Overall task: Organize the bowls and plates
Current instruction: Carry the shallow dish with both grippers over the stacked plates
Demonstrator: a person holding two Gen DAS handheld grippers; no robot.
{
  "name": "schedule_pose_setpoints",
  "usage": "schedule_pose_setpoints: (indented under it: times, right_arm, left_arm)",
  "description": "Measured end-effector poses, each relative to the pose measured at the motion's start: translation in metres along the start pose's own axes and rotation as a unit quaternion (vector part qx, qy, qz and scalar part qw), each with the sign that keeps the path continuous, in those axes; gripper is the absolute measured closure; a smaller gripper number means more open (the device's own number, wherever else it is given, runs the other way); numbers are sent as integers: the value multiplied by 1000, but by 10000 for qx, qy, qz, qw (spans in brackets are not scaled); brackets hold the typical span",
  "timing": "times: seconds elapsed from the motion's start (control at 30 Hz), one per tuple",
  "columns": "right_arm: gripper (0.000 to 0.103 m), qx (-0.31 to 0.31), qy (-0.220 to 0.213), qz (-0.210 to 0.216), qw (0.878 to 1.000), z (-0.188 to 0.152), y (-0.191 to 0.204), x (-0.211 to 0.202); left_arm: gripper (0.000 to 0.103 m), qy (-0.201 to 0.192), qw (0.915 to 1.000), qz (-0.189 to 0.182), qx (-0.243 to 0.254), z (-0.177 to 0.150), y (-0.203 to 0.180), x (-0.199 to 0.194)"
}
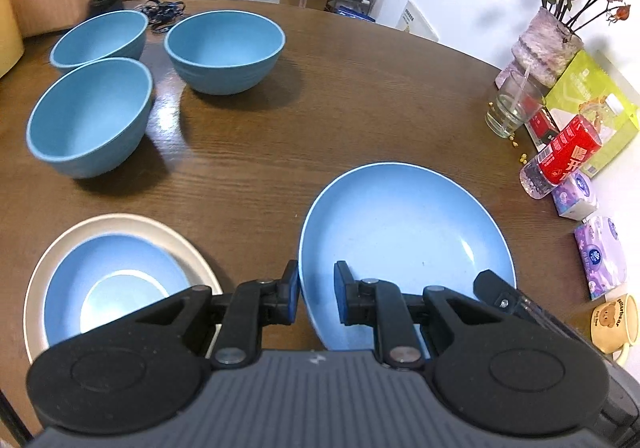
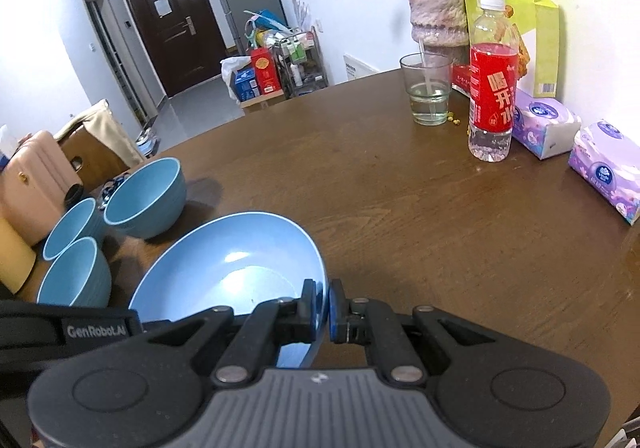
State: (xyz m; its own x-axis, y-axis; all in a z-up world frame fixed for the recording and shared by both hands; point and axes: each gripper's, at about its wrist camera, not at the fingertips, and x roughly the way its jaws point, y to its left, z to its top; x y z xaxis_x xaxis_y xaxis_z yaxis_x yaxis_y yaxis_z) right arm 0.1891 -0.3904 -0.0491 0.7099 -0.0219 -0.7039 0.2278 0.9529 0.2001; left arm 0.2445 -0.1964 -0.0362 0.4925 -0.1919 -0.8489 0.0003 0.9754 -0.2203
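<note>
Left wrist view, contents of the brown wooden table [image 1: 320, 120]: one large blue plate [image 1: 404, 244], lifted and tilted, its near-left rim pinched between the narrowly set fingers of the left gripper [image 1: 316, 290] (one pad outside the rim, the other over the plate's face); the right gripper [image 2: 323, 306] appears here only as a black body at the plate's near-right edge. Left of that: a cream plate [image 1: 120, 226] flat on the table, carrying a smaller blue plate [image 1: 116, 280] nested inside it. Far left: three blue bowls, upright and empty, namely the nearest bowl [image 1: 90, 118], the rear-left bowl [image 1: 100, 38] and the rear-right bowl [image 1: 224, 50], grouped close together. Right edge of the table: a glass [image 1: 510, 110] with a little water, a red-labelled bottle [image 1: 560, 160], two tissue packs [image 1: 600, 256], a yellow mug [image 1: 616, 322], a green carton [image 1: 592, 108] and a vase of dried roses [image 1: 548, 44]. Right wrist view: the same blue plate fills the lower left, its right-hand rim clamped between the right gripper's pressed-together pads, plate held clear of the tabletop.
</note>
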Motion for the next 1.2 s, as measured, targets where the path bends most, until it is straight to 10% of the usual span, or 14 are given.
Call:
schedule_pose_setpoints:
  times: [1.2]
  right_arm:
    - [97, -685, 95, 746, 9948, -50, 65, -58]
  left_arm:
    - [85, -347, 9965, 367, -663, -55, 76, -79]
